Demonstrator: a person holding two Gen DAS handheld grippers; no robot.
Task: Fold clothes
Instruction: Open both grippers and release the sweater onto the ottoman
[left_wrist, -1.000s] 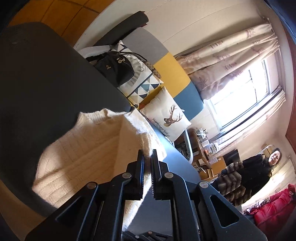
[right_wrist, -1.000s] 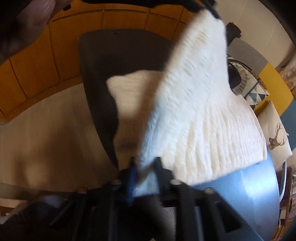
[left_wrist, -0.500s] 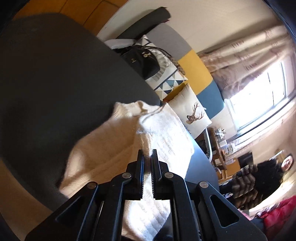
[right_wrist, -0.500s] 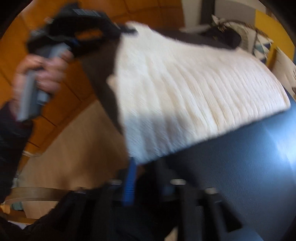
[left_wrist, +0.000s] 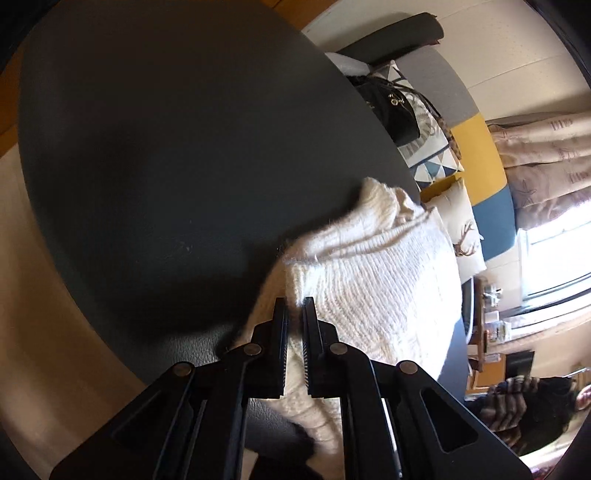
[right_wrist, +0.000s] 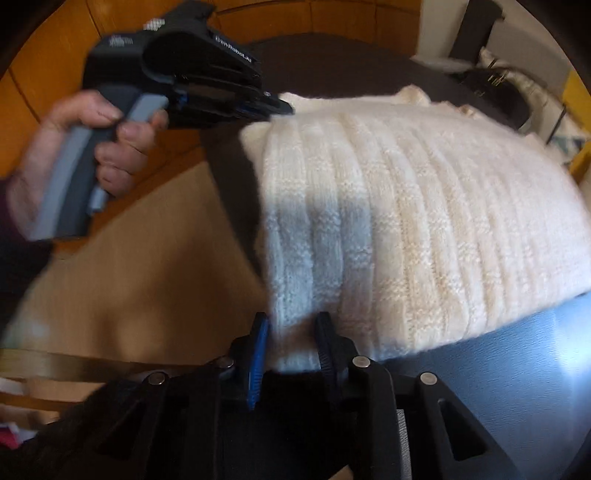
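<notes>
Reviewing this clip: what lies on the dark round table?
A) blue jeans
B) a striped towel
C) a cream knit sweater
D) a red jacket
C: a cream ribbed knit sweater lies folded over on the dark table, and no other garment rests on it.

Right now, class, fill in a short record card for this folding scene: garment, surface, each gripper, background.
garment: cream knit sweater, folded over, lying flat
surface: dark round table
left gripper: fingers opening, at the sweater's far corner, knit between them
right gripper: fingers closing, near edge of the sweater between them
hand: grips the left gripper's handle
background: black handbag and cushions on a sofa
</notes>
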